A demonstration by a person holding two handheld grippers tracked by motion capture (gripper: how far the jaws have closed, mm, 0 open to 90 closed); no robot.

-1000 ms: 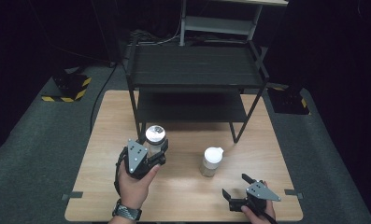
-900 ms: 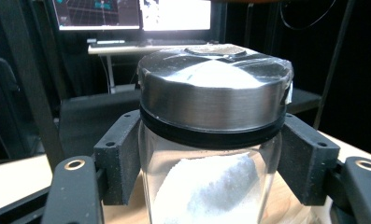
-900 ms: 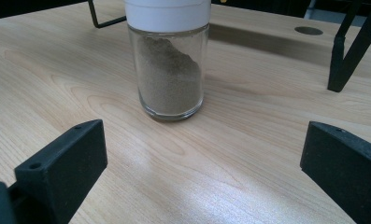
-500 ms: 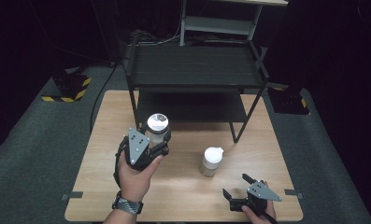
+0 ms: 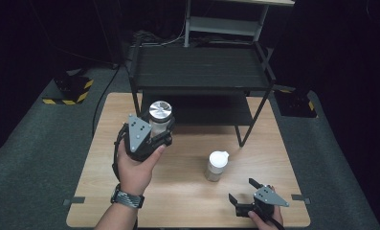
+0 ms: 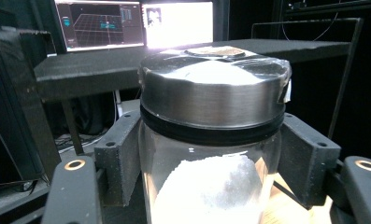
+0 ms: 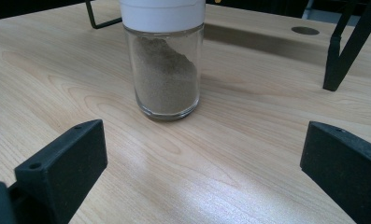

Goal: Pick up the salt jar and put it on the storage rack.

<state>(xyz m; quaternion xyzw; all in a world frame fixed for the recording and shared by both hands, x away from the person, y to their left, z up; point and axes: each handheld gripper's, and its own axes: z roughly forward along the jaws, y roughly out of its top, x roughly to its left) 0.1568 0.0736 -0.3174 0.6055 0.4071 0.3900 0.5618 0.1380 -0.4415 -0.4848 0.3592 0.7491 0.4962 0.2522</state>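
Jar in hand: glass jar (image 5: 160, 117) with a metal lid, white powder inside, clamped between the jaws of the left hand-held gripper (image 5: 155, 134); the jaws press its glass wall just below the lid (image 6: 214, 88).
Where it is: lifted clear of the table (image 5: 106, 191), above the left half, just in front of the black shelf rack (image 5: 199, 72).
What changed: a second ago the jar was lower and nearer the person; it has since risen and moved toward the rack.
What that means: I judge the jar is bound for one of the rack's shelves, and the placing is not yet done.
Right hand-held gripper (image 5: 247, 191): jaws wide, holding nothing, resting low near the front right corner of the table.
Spice jar (image 7: 163, 56): white cap, brown powder, upright on the table, just ahead of those open jaws and untouched.
Count: two jars, two hand-held grippers, one rack, one table.
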